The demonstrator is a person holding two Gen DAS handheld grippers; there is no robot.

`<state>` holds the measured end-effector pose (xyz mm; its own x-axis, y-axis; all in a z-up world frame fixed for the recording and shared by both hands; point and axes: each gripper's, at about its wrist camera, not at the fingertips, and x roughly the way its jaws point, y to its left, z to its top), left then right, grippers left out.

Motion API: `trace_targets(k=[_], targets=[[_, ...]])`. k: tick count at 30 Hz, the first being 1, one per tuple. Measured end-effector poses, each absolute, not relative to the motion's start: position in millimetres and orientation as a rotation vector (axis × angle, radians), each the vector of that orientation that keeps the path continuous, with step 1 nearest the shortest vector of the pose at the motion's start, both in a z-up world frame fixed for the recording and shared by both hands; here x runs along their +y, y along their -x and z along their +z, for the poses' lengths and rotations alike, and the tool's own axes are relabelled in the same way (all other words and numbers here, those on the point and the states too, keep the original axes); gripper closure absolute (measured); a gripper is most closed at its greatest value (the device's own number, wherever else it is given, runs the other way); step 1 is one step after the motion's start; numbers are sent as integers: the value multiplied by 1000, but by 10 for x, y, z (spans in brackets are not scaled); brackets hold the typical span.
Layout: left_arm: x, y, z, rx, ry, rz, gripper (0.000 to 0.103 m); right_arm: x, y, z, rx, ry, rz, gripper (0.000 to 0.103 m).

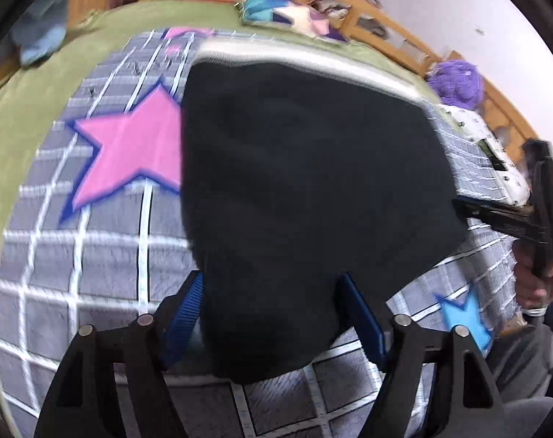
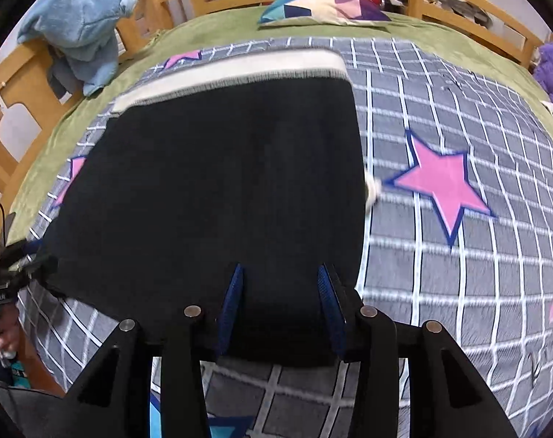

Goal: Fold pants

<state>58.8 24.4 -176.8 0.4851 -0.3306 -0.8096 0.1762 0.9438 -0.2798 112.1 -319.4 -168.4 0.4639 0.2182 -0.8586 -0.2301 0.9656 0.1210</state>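
One pair of black knit pants (image 2: 210, 182) with a cream waistband lay folded on the grey checked star-print blanket (image 2: 459, 273), its near edge between both tools. The left gripper (image 1: 272, 314) stood apart around the cloth. The right gripper (image 2: 281, 306) also stood apart. Open blanket stretched to either side, and one patchwork pillow (image 2: 323, 5) lay beyond.

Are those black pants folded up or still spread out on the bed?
Folded, it appears: the black pants lie as one compact block on the checked blanket, pale waistband at the far edge, no separate legs visible.
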Motion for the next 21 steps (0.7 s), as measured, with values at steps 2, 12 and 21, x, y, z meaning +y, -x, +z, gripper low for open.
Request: trace_targets(k=[2, 12, 21], targets=[[239, -590, -1707, 1023, 170, -300, 29, -3184, -1088, -1705, 1059, 40, 275, 60], [-88, -312, -487, 873, 67, -241, 30, -3164, -544, -1025, 985, -44, 215, 60], [-485, 88, 204, 806, 97, -234, 27, -2847, 9, -505, 925, -29, 147, 42]])
